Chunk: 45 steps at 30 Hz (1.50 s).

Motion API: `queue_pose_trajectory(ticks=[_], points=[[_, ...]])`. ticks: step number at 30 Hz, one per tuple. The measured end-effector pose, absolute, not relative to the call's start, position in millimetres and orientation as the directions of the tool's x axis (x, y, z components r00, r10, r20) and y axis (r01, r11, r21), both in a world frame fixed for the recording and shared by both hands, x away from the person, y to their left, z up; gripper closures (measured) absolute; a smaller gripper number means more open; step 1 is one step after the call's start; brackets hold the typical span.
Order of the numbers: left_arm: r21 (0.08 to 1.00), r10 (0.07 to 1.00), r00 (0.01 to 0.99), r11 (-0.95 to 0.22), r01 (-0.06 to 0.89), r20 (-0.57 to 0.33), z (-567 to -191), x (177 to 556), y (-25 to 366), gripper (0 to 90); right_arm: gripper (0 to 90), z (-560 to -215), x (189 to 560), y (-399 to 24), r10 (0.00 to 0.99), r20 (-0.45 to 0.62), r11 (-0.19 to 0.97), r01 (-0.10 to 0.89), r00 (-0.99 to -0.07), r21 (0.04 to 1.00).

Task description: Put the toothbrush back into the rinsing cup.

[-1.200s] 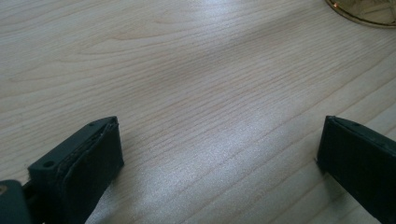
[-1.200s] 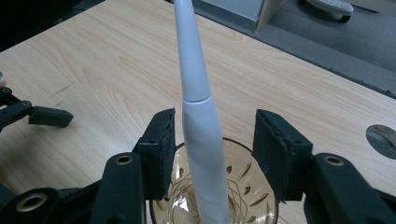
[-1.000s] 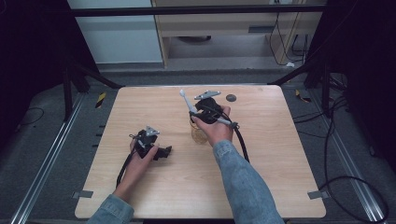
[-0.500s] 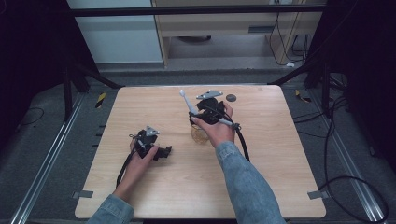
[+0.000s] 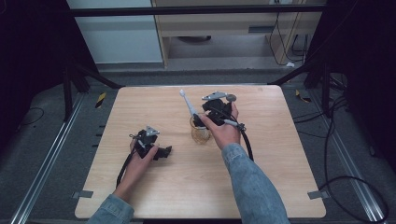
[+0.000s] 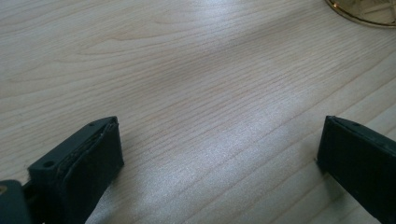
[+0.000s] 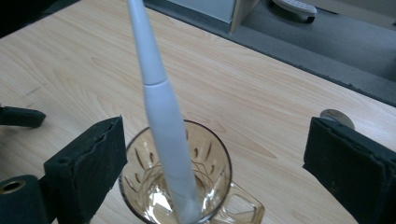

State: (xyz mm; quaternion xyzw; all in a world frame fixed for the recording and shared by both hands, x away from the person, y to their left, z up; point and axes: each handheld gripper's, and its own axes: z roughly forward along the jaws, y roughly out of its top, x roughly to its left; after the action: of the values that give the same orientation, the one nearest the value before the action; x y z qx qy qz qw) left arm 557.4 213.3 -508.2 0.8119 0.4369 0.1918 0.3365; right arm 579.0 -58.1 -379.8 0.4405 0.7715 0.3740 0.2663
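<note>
I have the table (image 5: 280,186) as my reference, a pale wooden top, and everything else sits on or over it. My right gripper (image 5: 205,122) hangs over the middle of the table, a little toward its far edge, directly above the glass (image 5: 200,133). In the right gripper view its two black jaws stand wide on either side of the glass (image 7: 175,186) with bare wood showing between each pad and the rim; they have just been opening, and the toothbrush (image 7: 161,116) stands between them untouched. My left gripper (image 5: 161,152) rests low on the table's left half, nearer its near edge, well apart from the glass; in the left gripper view its jaws are spread wide with nothing but wood grain between them, and the amber rim of the glass (image 6: 362,14) shows at the top right corner. The glass is amber, cut with a leaf pattern, with a handle, and it stands upright on the table. The toothbrush (image 5: 189,105) is white, its lower end down inside the glass and its head leaning out toward the table's far edge. A small round grey thing (image 5: 230,97) lies on the table just beyond the right gripper; I cannot tell what it is.
</note>
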Motion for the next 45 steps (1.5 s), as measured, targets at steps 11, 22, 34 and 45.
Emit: queue_pose_trajectory(ticks=[11, 22, 34, 45], points=[[0.713, 0.839, 0.544, -0.391, 0.582, 0.016, -508, 557, 213, 0.0, 7.7, -384, 576, -87, 0.898, -0.098, 0.328, 0.504, -0.429, 0.799], [0.711, 0.838, 0.546, -0.394, 0.582, 0.018, -508, 557, 213, 0.0, 7.2, -386, 569, -118, 0.919, -0.083, 0.295, 0.531, -0.387, 0.794], [0.711, 0.838, 0.546, -0.395, 0.582, 0.018, -508, 557, 213, 0.0, 7.9, -402, 575, -155, 0.946, -0.032, 0.223, 0.579, -0.322, 0.784], [0.711, 0.838, 0.546, -0.394, 0.582, 0.018, -508, 557, 213, 0.0, 9.1, -416, 578, -181, 0.961, -0.037, 0.207, 0.620, -0.274, 0.757]])
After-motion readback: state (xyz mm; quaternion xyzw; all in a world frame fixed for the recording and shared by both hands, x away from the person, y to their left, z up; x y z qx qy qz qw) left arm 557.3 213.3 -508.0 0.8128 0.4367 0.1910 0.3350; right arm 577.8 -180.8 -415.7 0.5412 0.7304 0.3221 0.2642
